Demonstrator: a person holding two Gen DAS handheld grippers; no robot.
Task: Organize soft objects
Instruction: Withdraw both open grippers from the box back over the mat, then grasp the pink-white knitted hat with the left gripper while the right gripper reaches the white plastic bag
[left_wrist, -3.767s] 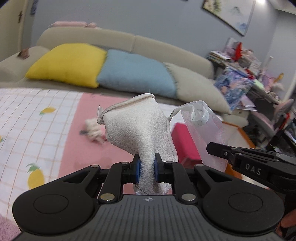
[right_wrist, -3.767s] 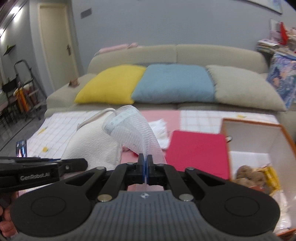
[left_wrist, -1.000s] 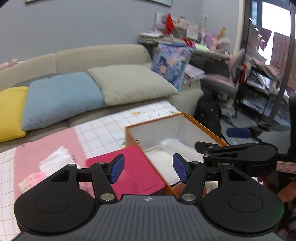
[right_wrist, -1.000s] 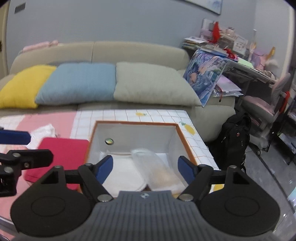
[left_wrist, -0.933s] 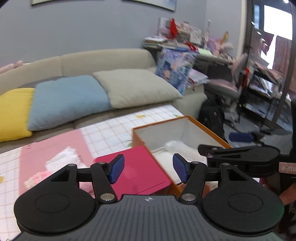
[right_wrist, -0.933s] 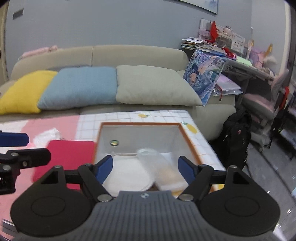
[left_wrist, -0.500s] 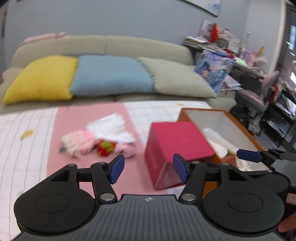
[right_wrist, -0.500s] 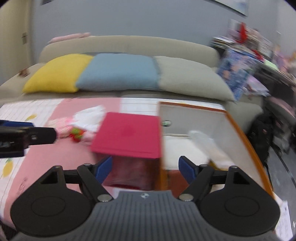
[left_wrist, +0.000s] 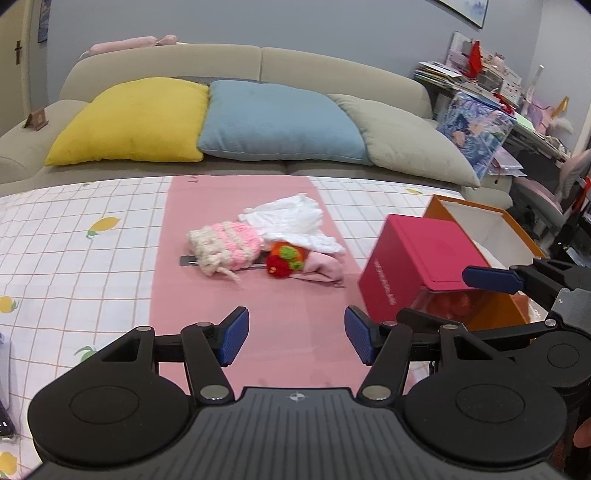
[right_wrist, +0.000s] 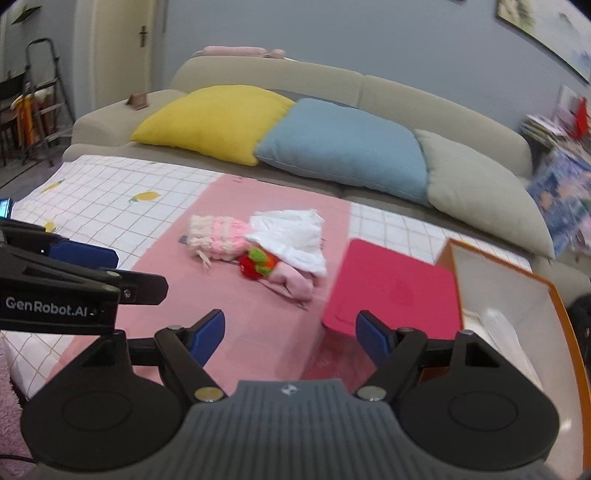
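Both views had been swung from the orange box (left_wrist: 498, 221) toward the soft pile (left_wrist: 266, 243) at 12 o'clock; fingers of the left gripper (left_wrist: 295, 341) and right gripper (right_wrist: 290, 338) were held apart, empty.

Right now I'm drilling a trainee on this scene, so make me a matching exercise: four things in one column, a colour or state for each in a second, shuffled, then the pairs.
Things:
1. knitted hat
2. box lid
3. left gripper
4. middle cushion

Colour or state:
A. blue
B. open, holding nothing
C. pink and cream stripes
D. magenta, leaning tilted against the orange box

Pairs: 1-C, 2-D, 3-B, 4-A
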